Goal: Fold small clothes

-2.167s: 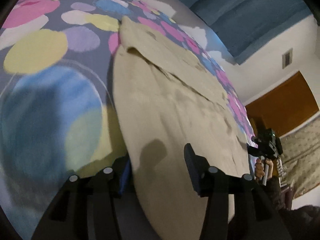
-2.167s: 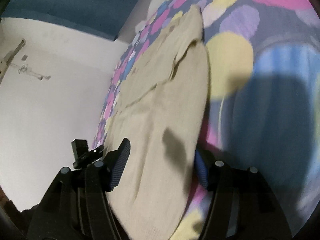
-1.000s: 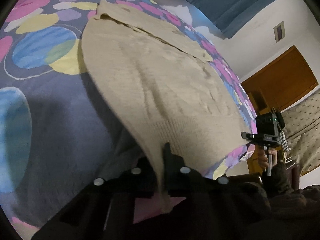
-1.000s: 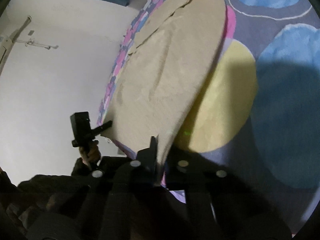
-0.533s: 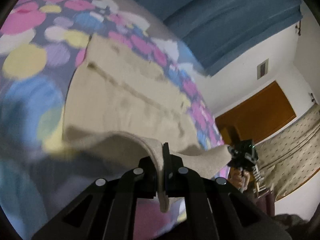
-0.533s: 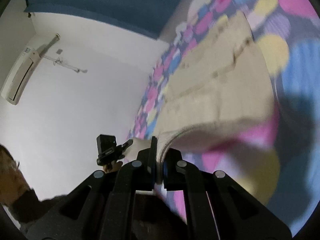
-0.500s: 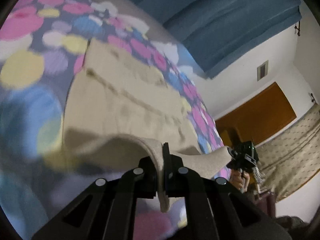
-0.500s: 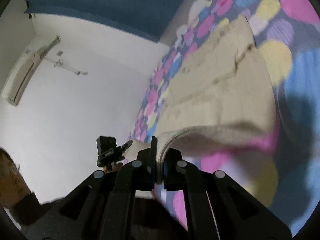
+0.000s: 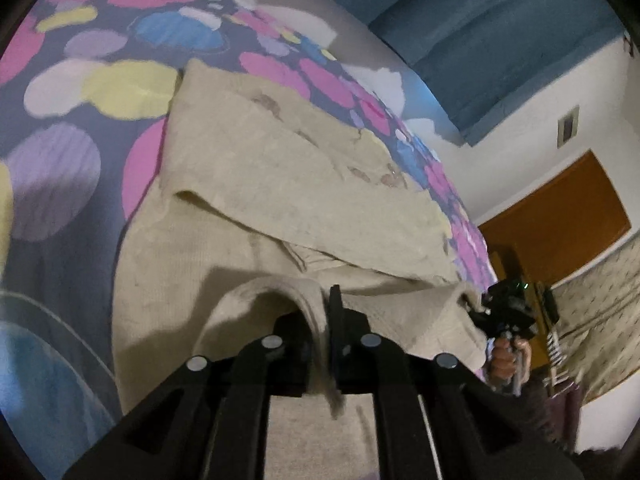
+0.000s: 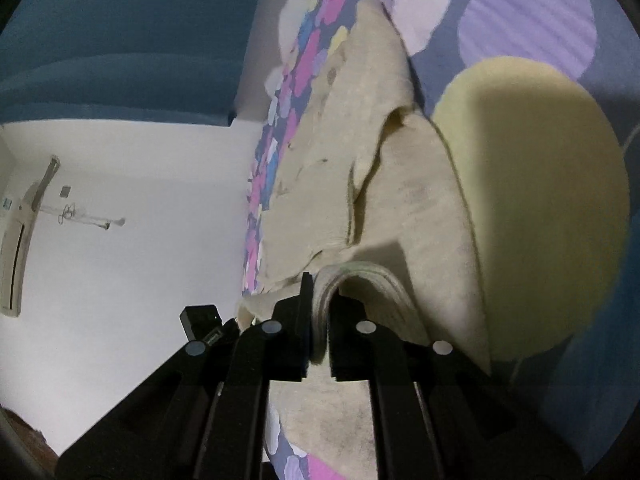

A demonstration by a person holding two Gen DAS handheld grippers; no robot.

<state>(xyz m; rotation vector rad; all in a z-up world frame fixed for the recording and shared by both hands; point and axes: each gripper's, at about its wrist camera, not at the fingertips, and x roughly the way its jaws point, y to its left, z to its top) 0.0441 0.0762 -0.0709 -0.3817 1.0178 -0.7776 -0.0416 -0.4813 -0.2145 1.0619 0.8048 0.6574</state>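
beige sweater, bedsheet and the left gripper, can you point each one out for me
beige sweater (image 9: 288,168), left wrist view, on the flat folded upper panel.
bedsheet (image 9: 52,180), left wrist view, on a purple spot left of the sweater.
left gripper (image 9: 326,320), left wrist view, between the fingertips, where they pinch the sweater's hem.

Spotted bedspread (image 9: 60,168); blue curtain (image 9: 500,32); wooden door (image 9: 560,224)

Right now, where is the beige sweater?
The beige sweater lies spread on the spotted bedspread, below the blue headboard. Its near hem is lifted, pinched by the left gripper and the right gripper.
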